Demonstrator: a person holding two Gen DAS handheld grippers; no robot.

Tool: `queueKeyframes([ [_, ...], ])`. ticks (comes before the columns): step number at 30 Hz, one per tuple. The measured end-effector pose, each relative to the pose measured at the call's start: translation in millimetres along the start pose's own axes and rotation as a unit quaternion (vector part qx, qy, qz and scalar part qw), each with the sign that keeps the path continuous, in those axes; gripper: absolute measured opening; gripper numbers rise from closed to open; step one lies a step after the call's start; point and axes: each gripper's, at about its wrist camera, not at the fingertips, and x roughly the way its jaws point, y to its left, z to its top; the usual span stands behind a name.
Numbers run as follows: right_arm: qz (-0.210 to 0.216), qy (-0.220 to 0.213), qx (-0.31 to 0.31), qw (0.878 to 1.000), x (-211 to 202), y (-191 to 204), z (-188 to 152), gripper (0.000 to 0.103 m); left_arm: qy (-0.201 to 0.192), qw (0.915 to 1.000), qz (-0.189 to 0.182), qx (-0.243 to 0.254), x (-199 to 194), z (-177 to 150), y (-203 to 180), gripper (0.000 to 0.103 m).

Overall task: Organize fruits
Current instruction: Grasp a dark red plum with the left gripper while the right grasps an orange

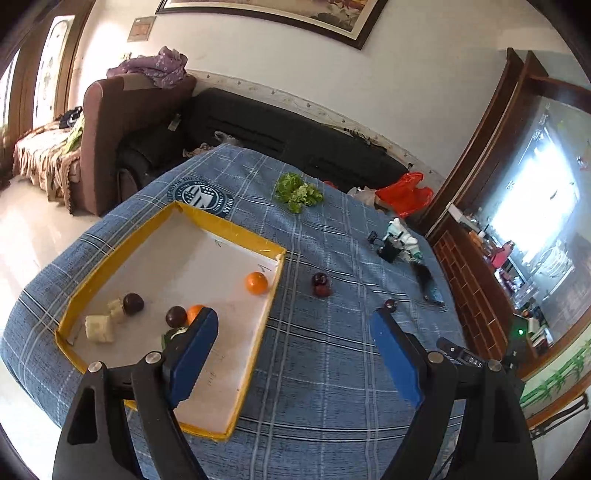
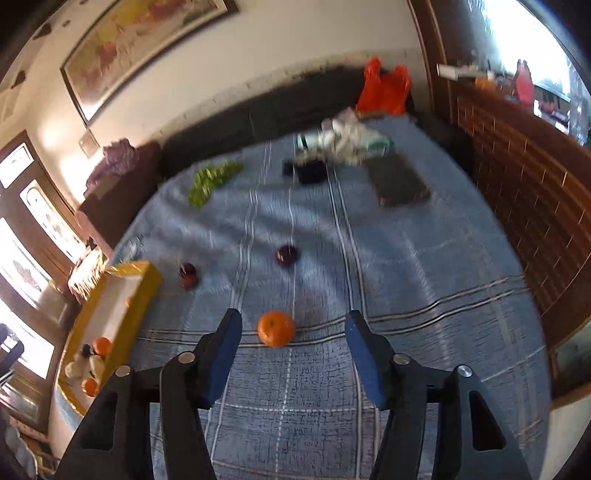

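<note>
Blue tablecloth (image 2: pixel 424 295) | orange (image 2: pixel 276 328) between spread right fingers (image 2: pixel 229 343) | left fingers (image 1: pixel 199 347) spread

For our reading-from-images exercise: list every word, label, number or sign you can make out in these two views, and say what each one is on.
"DAS": white letters on the black device behind the left gripper; the rest is cut off.
Round crest printed on the blue cloth: ring lettering too small and warped to read.
Pen marks on the tray floor: scribbles, not legible.
Wall plaque: too blurred.
Right wrist view: nothing readable.
</note>
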Motion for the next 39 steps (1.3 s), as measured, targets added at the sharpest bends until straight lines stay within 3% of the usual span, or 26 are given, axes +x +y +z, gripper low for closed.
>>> queueKeyframes([
  [2,-0.003,0.012,-0.001,1.0,20.9,1.7,-1.2,0.062,0.009,0.9999,0.0,0.012,8.8,0.4,-1.0,0.071],
  [4,-0.009,0.017,-0.002,1.0,36.6,7.1,-2.7,0.062,0.022,0.9995,-0.006,0.023,20.9,1.0,-5.2,0.045],
  [5,-0.01,0.02,-0.003,1.0,44.7,9.6,-3.3,0.062,0.032,0.9991,-0.009,0.026,29.1,1.2,-8.0,0.041],
  [9,-0.013,0.03,-0.021,0.999,71.9,16.4,-8.1,0.062,0.071,0.9966,-0.013,0.04,68.2,1.1,-28.1,0.04],
  [12,-0.012,0.029,-0.033,0.999,85.4,18.7,-9.5,0.061,0.088,0.9936,0.003,0.07,100.6,1.9,-49.1,0.04],
  [14,-0.003,0.022,-0.033,0.999,89.2,16.7,-12.5,0.04,0.103,0.9908,0.015,0.087,125.2,2.6,-60.7,0.04],
  [26,0.024,0.021,-0.024,0.999,89.7,10.2,-12.0,0.04,0.17,0.9816,0.049,0.073,273.4,21.4,-78.6,0.041],
  [32,0.032,0.027,-0.014,0.999,90.9,7.3,-9.6,0.041,0.172,0.9745,0.091,0.112,311.8,22.4,-87.0,0.041],
  [33,0.033,0.028,-0.014,0.999,91.2,7.8,-9.4,0.041,0.182,0.9718,0.094,0.117,316.2,19.7,-86.4,0.037],
  [34,0.034,0.029,-0.014,0.999,91.8,8.1,-9.0,0.041,0.185,0.9706,0.095,0.122,317.7,18.1,-86.0,0.027],
  [39,0.039,0.021,-0.014,0.999,89.8,7.7,-9.5,0.04,0.168,0.9765,0.078,0.111,294.3,18.8,-82.2,0.027],
])
